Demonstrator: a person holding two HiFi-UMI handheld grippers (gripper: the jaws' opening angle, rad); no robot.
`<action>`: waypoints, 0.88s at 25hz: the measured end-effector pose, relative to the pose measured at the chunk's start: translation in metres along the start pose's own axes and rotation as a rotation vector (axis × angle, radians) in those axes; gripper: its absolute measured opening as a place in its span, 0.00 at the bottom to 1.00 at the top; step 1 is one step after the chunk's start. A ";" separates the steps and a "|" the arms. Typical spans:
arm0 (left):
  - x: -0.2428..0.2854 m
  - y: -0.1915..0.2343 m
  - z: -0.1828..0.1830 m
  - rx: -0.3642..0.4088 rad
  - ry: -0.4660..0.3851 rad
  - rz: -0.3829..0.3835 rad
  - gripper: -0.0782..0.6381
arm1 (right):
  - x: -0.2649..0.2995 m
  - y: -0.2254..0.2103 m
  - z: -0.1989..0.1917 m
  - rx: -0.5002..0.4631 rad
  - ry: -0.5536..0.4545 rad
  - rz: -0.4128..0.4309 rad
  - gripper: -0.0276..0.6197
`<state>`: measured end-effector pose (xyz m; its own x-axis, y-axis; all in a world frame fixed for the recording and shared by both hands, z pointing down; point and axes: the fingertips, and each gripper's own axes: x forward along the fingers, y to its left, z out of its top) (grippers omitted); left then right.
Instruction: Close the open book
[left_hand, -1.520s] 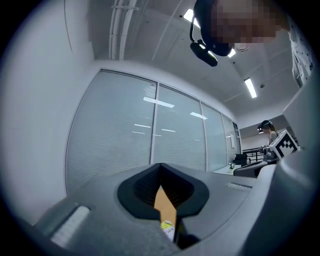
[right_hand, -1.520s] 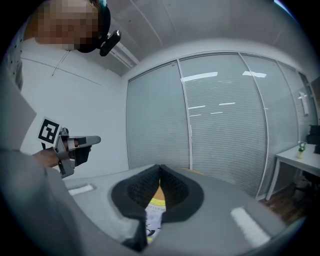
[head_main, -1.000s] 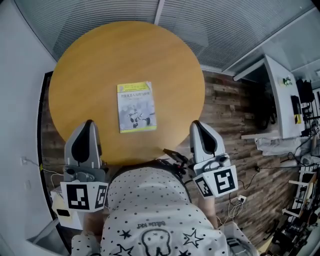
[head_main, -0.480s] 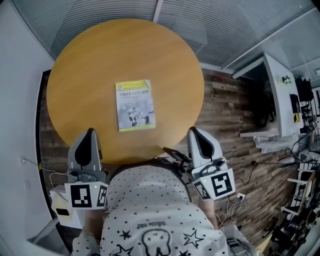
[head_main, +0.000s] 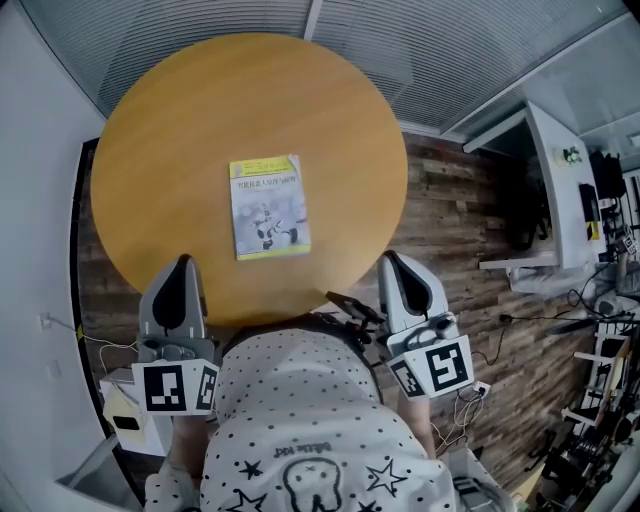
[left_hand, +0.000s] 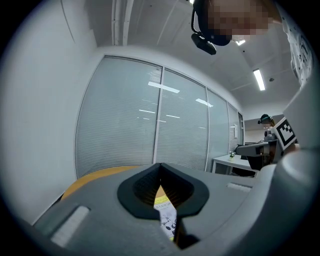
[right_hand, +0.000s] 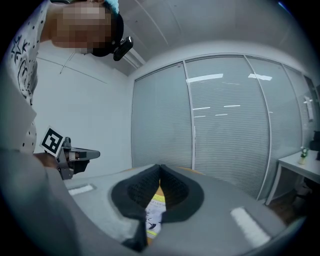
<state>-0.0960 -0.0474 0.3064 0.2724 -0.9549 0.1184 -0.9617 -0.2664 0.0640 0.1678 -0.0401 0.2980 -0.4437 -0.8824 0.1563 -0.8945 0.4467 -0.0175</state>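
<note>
A book (head_main: 268, 207) with a pale cover, a yellow-green top band and a cartoon figure lies shut and flat near the middle of the round wooden table (head_main: 200, 120). My left gripper (head_main: 181, 265) hovers at the table's near edge, left of the book, jaws shut on nothing. On the other side my right gripper (head_main: 395, 262) sits just off the near right rim, also shut and empty. In the left gripper view the book (left_hand: 167, 217) shows through the hollow below the closed tips (left_hand: 160, 166). The right gripper view shows the book (right_hand: 154, 215) the same way under its tips (right_hand: 160, 167).
The person's dotted shirt (head_main: 300, 420) fills the lower middle of the head view. Plank flooring (head_main: 450, 220) lies right of the table, with a white desk (head_main: 560, 180), cables and gear beyond. Glass walls with blinds (left_hand: 150, 125) stand behind the table.
My left gripper has sunk a little toward the near edge of the table. The book and the right gripper stay as they were.
</note>
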 end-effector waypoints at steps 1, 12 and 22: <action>0.000 0.000 0.000 0.004 0.002 0.000 0.12 | 0.000 0.000 0.000 -0.003 0.002 -0.001 0.05; 0.001 0.001 0.002 0.027 -0.001 0.001 0.12 | 0.002 0.001 -0.001 -0.007 0.012 0.000 0.05; 0.002 0.001 0.003 0.056 0.005 -0.008 0.12 | 0.004 0.002 0.000 -0.008 0.017 -0.004 0.05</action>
<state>-0.0966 -0.0501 0.3036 0.2801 -0.9520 0.1235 -0.9596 -0.2812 0.0094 0.1647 -0.0426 0.2987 -0.4390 -0.8818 0.1727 -0.8959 0.4442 -0.0089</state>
